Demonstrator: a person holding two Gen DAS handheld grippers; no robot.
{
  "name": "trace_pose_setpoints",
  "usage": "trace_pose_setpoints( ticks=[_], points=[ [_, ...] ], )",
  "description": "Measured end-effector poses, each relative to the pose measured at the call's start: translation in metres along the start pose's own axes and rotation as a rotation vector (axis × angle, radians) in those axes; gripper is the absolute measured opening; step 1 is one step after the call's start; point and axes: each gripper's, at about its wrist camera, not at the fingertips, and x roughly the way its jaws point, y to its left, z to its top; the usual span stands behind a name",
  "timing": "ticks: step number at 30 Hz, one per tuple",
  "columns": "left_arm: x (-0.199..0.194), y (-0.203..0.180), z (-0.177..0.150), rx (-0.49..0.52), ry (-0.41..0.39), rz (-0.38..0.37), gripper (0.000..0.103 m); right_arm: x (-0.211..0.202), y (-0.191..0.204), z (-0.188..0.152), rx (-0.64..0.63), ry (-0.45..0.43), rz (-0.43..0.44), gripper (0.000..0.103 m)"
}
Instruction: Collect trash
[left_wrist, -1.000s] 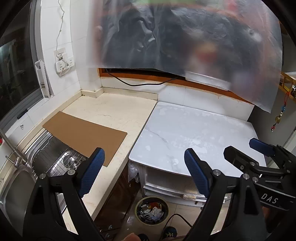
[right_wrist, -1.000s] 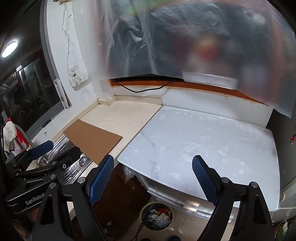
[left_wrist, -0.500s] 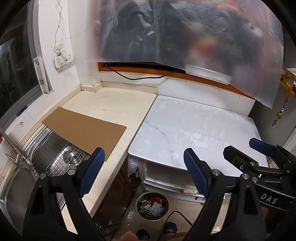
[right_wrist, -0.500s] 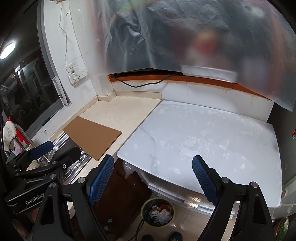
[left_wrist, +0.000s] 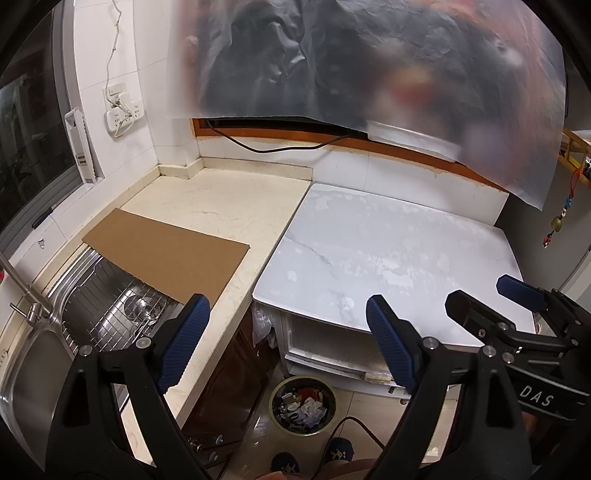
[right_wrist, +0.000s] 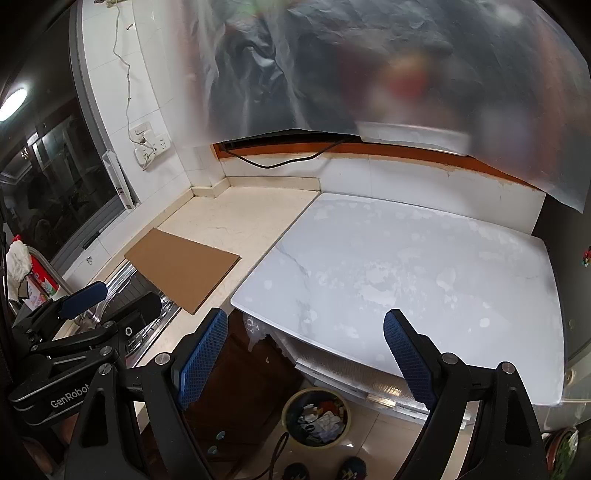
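1. The left gripper (left_wrist: 284, 343) and right gripper (right_wrist: 306, 354) both hang with jaws spread, holding nothing.
2. The cardboard sheet (left_wrist: 166, 258) lies flat on the counter (left_wrist: 221, 199), overhanging the sink (left_wrist: 92, 314).
3. Probably light and stiff; pinch that overhanging edge.

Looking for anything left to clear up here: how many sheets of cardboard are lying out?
1. The cardboard sheet lies flat on the beige counter, its near edge overhanging the sink. Nothing shows on the white tabletop; the sink is only partly visible.
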Motion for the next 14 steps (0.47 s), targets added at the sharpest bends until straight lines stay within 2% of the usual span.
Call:
trace_pose_setpoints(
  ticks=[14],
  points=[
    [0.0036,0.0010,-0.0049,0.007,0.011,-0.005,0.083,0.0009,-0.0010,-0.0060,0.005,0.004,-0.001,0.088]
  ],
)
